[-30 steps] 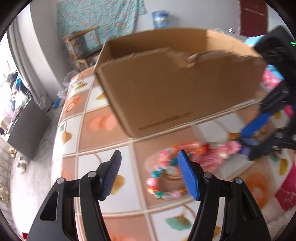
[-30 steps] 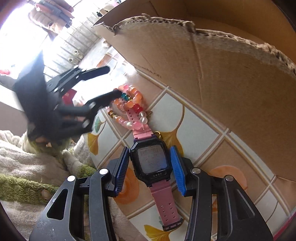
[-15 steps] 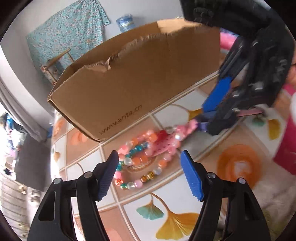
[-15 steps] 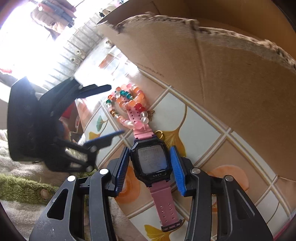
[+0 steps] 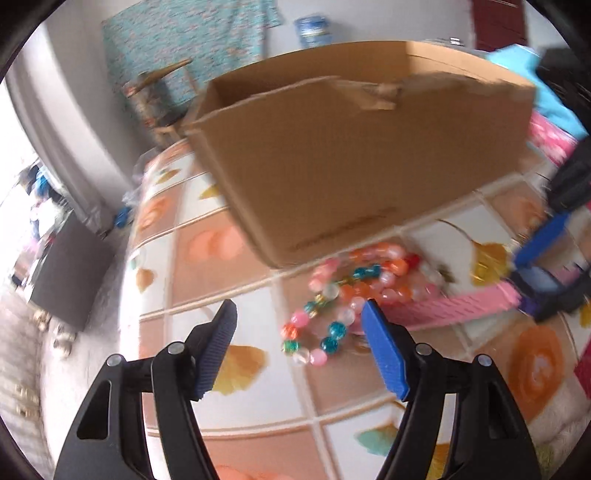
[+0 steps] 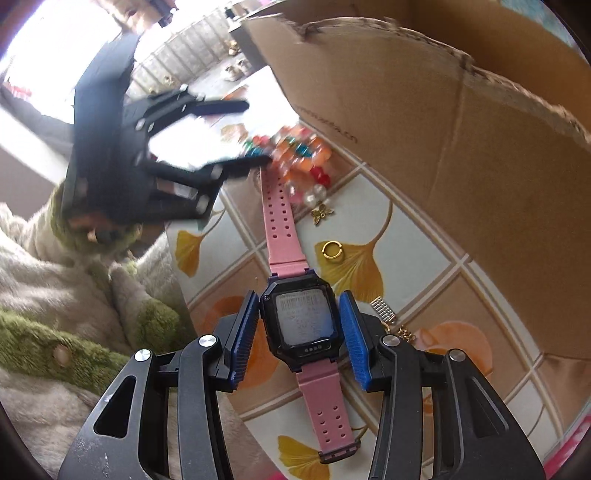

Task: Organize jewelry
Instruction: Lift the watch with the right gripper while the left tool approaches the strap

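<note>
Watch [image 6: 301, 325] detail is only given by the right wrist view: a black case with a grey screen, clamped at its sides between the blue pads of the right gripper [image 6: 300, 334], pink strap run out toward the bracelets [image 6: 295, 155]. In the left view the same watch [image 5: 458, 308] is mostly seen as a strap, with the right gripper [image 5: 543, 258] cut off at the edge. Small stuff like a gold ring [image 6: 331, 249], a butterfly charm [image 6: 322, 213] and a comb-like clip [image 6: 382, 309] is picked up only on the right side, lying on the cloth beside the strap. The left gripper [image 5: 299, 345] is held with jaws apart, just been opening, nothing between them, the bracelets [image 5: 347, 295] just beyond its tips. Everything is laid on a tiled-pattern cloth [image 5: 221, 251] with ginkgo leaves. A box [image 5: 354, 155], open-topped with a torn rim, is stood right behind the beads and most of the room is blocked by it. A floral curtain [image 5: 184, 48], a wooden chair [image 5: 155, 96] and a blue jug [image 5: 312, 29] are seen past it, a bit blurred. A fluffy green-and-cream blanket [image 6: 74, 295] is bunched at the cloth's edge.
</note>
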Motion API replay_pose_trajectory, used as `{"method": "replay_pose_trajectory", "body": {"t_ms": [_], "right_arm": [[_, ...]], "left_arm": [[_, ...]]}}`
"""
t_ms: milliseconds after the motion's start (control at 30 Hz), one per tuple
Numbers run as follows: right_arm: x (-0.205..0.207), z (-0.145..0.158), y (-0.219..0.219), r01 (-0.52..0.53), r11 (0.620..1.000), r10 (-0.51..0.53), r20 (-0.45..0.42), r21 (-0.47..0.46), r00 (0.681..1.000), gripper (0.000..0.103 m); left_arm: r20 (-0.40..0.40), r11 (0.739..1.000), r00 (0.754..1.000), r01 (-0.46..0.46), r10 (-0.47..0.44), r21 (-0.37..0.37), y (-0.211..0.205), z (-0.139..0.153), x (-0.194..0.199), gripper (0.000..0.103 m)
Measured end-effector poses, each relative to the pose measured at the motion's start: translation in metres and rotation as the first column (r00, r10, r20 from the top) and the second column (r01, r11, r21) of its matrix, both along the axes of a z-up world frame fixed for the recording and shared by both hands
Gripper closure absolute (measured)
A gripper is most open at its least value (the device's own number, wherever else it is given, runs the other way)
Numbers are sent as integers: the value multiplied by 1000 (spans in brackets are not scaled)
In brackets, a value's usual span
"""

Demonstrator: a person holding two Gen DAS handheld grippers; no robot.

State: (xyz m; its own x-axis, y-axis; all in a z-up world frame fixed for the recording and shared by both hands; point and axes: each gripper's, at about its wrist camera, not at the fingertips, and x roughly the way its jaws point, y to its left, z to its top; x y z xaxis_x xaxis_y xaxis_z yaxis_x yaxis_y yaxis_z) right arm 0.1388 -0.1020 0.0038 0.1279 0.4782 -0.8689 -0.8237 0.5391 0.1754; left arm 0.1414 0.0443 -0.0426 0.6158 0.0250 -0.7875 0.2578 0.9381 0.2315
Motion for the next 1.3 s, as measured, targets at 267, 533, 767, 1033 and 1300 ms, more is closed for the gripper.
{"method": "replay_pose_trajectory", "body": {"t_ms": [267, 533, 767, 1033, 1300], "right_arm": [[-7, -9, 0, -25, 1000, 25, -2, 5, 1000, 61], [13, -10, -10, -52, 998, 55, -83, 35, 995, 61], [14, -8, -10, -91, 995, 93, -77, 30, 993, 61], [26, -10, -20, -102, 991, 113, -131, 88, 985, 62], [37, -5, -31, -102, 985, 126, -172, 139, 977, 62]], "left_arm": [[74, 991, 993, -83, 91, -103, 36, 29, -2, 35], [50, 929, 929, 368, -366, -48, -46, 23, -54, 35], [24, 894, 900, 428, -434, 134, -76, -6, -61, 47], [20, 882, 889, 452, -458, 132, -73, -13, -47, 50], [-10, 850, 859, 508, -511, 141, -94, -6, -62, 58]]}}
